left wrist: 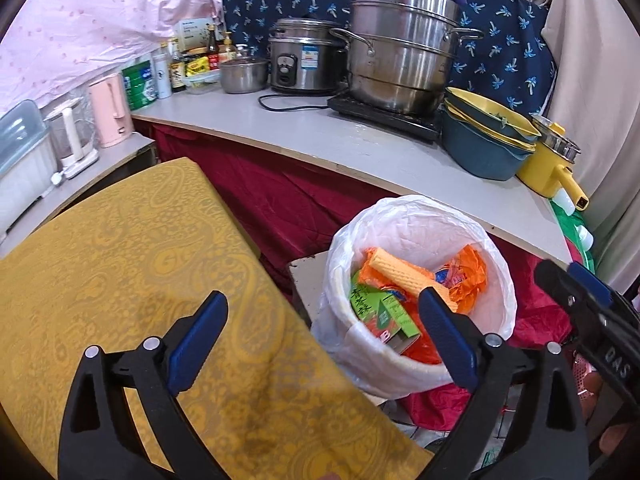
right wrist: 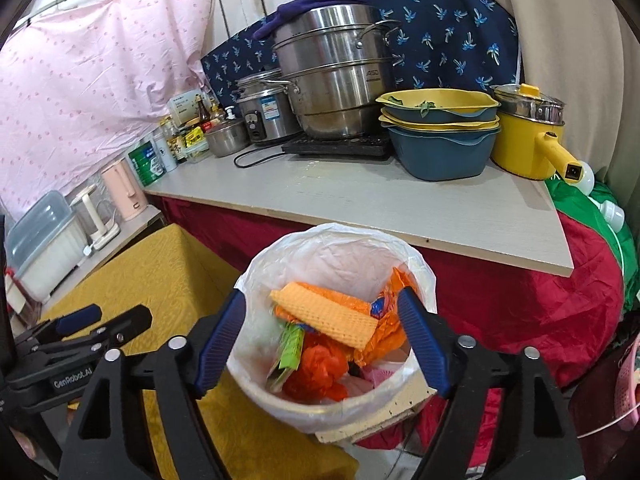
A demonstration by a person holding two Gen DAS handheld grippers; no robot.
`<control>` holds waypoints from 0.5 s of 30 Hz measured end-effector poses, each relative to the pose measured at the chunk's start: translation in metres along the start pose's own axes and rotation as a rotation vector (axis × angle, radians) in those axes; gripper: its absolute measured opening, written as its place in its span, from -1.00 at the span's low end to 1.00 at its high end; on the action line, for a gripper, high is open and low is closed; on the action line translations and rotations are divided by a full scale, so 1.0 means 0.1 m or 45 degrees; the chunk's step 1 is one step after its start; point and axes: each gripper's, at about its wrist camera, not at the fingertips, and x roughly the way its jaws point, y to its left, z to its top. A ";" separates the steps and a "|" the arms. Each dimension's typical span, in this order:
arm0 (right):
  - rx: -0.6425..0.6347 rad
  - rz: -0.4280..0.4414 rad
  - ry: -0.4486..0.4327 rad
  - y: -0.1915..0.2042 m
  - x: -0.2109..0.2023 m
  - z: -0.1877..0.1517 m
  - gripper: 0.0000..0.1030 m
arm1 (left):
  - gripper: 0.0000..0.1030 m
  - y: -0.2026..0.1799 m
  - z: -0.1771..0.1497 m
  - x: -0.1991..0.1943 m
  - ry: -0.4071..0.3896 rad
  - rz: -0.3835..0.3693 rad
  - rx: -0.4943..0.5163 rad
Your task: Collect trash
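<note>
Two tools hang with jaws spread and nothing between them: the left tool [left wrist: 324, 336] over the yellow patterned cloth [left wrist: 120, 272] beside the bin [right wrist: 332, 404], the right tool [right wrist: 322, 342] directly above the bin's rim. Crumpled orange wrappers [right wrist: 320, 372], a ribbed orange cloth [right wrist: 328, 316] and a green carton [right wrist: 290, 348] lie inside the bin's white plastic liner. Behind the bin runs the pale worktop [right wrist: 360, 208], its straight edge draped in red fabric [right wrist: 500, 300].

Ahead of the right gripper [right wrist: 322, 340] stands the lined bin [right wrist: 280, 404], wrappers [right wrist: 320, 372] and a rolled cloth [right wrist: 326, 314] inside it. The covered table [right wrist: 168, 276] lies left of it, with the left gripper [right wrist: 104, 320] over that table. Behind the bin runs the counter [right wrist: 360, 200], bearing a steamer pot [right wrist: 336, 76] and stacked basins [right wrist: 440, 136].
</note>
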 end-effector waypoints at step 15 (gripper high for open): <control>-0.072 -0.030 0.082 0.11 -0.28 -0.27 0.88 | 0.80 -0.04 -0.23 -0.26 0.012 0.009 0.000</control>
